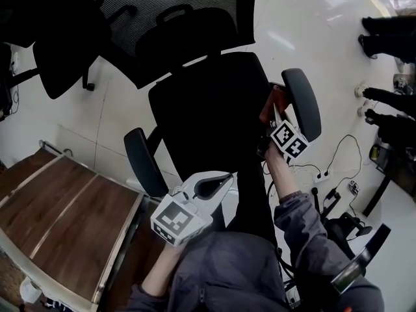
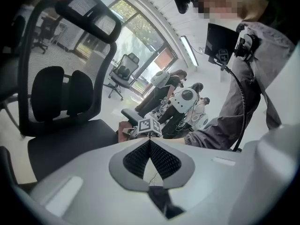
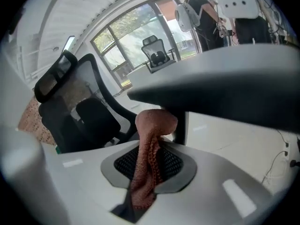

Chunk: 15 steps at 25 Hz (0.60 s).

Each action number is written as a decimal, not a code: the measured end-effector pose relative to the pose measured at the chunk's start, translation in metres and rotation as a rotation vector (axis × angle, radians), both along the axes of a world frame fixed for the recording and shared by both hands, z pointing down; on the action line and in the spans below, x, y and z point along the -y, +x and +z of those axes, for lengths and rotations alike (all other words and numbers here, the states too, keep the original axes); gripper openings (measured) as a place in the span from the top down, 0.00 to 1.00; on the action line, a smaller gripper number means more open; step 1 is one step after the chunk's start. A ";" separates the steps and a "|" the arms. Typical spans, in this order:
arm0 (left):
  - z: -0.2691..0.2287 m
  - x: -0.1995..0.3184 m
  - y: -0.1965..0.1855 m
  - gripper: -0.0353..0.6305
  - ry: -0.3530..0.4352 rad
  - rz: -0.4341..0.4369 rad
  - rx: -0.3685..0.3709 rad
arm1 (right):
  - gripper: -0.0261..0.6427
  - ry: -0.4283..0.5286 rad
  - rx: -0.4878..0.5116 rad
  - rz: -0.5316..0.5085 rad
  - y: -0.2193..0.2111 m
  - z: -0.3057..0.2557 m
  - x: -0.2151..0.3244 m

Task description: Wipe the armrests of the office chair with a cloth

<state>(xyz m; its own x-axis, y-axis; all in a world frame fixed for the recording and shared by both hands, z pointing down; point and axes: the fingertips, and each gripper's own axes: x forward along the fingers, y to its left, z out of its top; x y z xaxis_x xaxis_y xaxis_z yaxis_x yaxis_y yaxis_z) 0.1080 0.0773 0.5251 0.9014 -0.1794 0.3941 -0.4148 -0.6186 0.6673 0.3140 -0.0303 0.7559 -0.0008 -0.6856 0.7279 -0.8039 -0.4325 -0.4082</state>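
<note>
**A:** While the office chair (image 1: 188,41) stands in front of the person, where is the cloth?

**B:** The reddish-brown cloth (image 3: 151,125) is in the right hand-held gripper (image 1: 273,117), whose jaws are closed on it. A strip of it runs down between the pads, and its bunched end stands up past the tips.

**A:** Does it reach an armrest?

**B:** Yes. In the right gripper view the bunched end meets the underside of the right armrest (image 3: 220,86), just beside the dark post (image 3: 180,125). From the head view the cloth shows on the inner side of that armrest's pad, between it and the black seat (image 1: 208,129).

**A:** And the other side?

**B:** The left hand-held gripper (image 1: 227,176) hangs over the front of the seat, near the left armrest (image 1: 144,162) but apart from it. Its jaws meet at the tips, and nothing is between them.

**A:** What surrounds the chair?

**B:** A wooden surface (image 1: 58,213) lies at the person's left. Cables (image 1: 325,168) trail over the pale floor (image 1: 305,38) on the right. A second dark chair (image 1: 65,64) stands at the upper left of the head view. The left gripper view shows people standing in the background beside white equipment.
</note>
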 end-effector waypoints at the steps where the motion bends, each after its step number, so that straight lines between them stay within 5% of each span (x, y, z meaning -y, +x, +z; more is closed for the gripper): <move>1: 0.003 -0.001 -0.001 0.93 -0.001 0.000 0.004 | 0.85 -0.009 -0.011 0.001 0.004 0.009 0.001; 9: 0.026 -0.017 -0.004 0.93 -0.040 0.009 0.044 | 0.85 -0.102 -0.072 -0.023 0.018 0.077 0.012; 15: 0.015 -0.017 0.001 0.93 -0.041 0.000 0.029 | 0.85 -0.089 -0.074 -0.077 0.011 0.054 0.008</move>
